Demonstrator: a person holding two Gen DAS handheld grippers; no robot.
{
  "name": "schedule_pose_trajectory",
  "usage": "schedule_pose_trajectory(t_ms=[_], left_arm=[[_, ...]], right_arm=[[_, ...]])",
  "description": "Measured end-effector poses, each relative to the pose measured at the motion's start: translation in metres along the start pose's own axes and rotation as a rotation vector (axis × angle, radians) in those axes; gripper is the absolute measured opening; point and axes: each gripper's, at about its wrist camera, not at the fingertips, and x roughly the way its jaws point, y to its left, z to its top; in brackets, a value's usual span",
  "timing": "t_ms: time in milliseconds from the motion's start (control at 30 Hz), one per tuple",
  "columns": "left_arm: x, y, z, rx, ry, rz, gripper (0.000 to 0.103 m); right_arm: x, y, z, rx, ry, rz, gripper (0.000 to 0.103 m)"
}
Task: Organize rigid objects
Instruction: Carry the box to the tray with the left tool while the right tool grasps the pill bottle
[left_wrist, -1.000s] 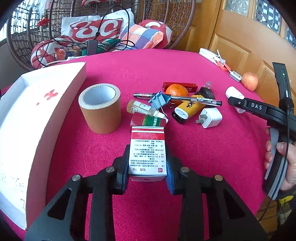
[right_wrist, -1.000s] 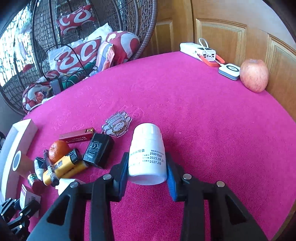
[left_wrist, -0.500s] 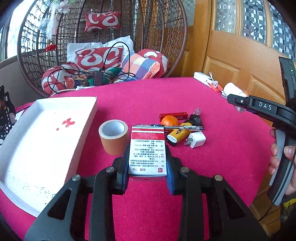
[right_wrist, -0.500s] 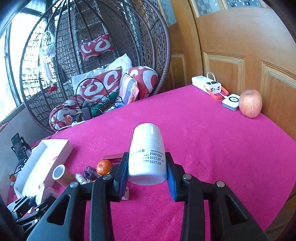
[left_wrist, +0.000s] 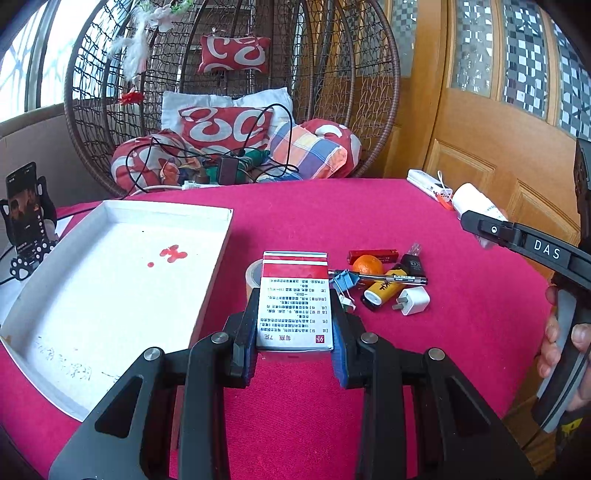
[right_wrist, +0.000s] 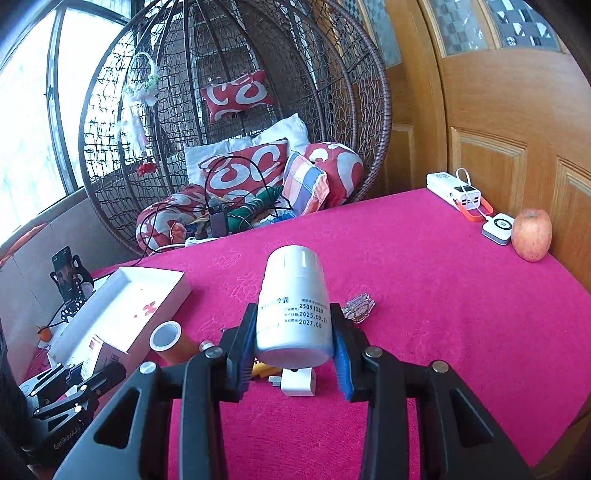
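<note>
My left gripper (left_wrist: 294, 347) is shut on a red-and-white medicine box (left_wrist: 294, 299) and holds it above the pink table, just right of the white tray (left_wrist: 110, 288). My right gripper (right_wrist: 294, 350) is shut on a white pill bottle (right_wrist: 293, 302), held high over the table; the bottle also shows in the left wrist view (left_wrist: 476, 203). On the table lie a tape roll (right_wrist: 170, 341), an orange (left_wrist: 367, 265), a white charger plug (left_wrist: 413, 301), a yellow lighter (left_wrist: 384, 291), a pen (left_wrist: 391, 277) and a blue binder clip (left_wrist: 345, 278).
A red flat box (left_wrist: 373, 254) and a black adapter (left_wrist: 412, 261) lie behind the orange. A power bank (right_wrist: 458, 192), a small white device (right_wrist: 498, 229) and an apple (right_wrist: 531, 240) sit at the far right edge. A wicker chair (right_wrist: 236, 129) stands behind the table.
Both grippers have risen well above the table with the box and the bottle still held. The left gripper's view now takes in the whole tray.
</note>
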Motion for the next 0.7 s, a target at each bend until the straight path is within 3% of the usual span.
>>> schedule_pose_trajectory(t_ms=[700], left_arm=[[-0.021,0.070,0.003,-0.134,-0.034,0.122,0.031]], right_arm=[[0.007,0.071,0.008,-0.151,0.006,0.138,0.036]])
